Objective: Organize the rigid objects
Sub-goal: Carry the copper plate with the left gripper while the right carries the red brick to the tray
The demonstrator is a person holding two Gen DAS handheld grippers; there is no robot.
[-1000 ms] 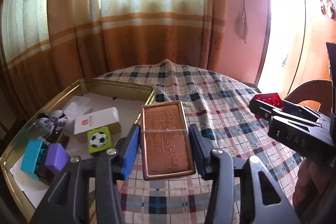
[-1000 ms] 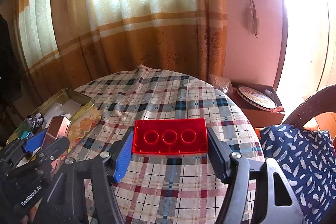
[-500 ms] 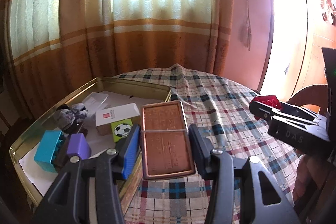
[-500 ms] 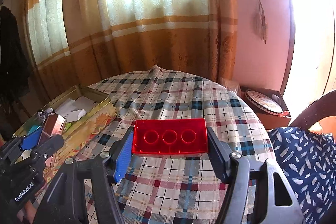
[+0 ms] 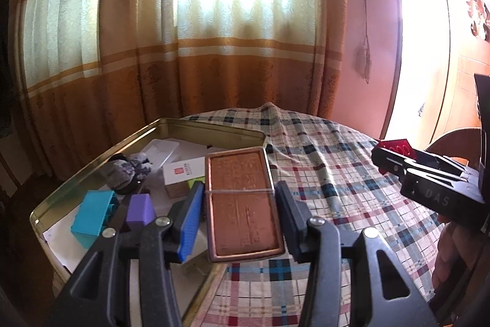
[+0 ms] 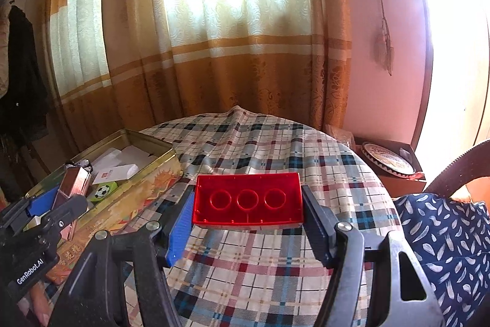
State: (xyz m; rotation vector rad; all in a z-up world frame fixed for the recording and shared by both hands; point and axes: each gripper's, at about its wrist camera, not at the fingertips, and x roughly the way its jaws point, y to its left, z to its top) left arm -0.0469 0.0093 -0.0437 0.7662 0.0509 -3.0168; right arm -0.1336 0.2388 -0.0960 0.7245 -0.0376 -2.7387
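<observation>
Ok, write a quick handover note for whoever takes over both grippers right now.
Left gripper: shut on the copper case, held at the near corner of the gold tin.
Right gripper: shut on the red brick, above the plaid tablecloth, right of the tin.
Done: teal block, purple block, white box and football cube lie in the tin.
Left: place the case, then the brick, in the tin.

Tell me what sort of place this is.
Most likely a room in a home. Long orange and cream curtains cover a sunlit window, a round table has a plaid tablecloth, and a cushioned wicker chair stands beside it.
</observation>
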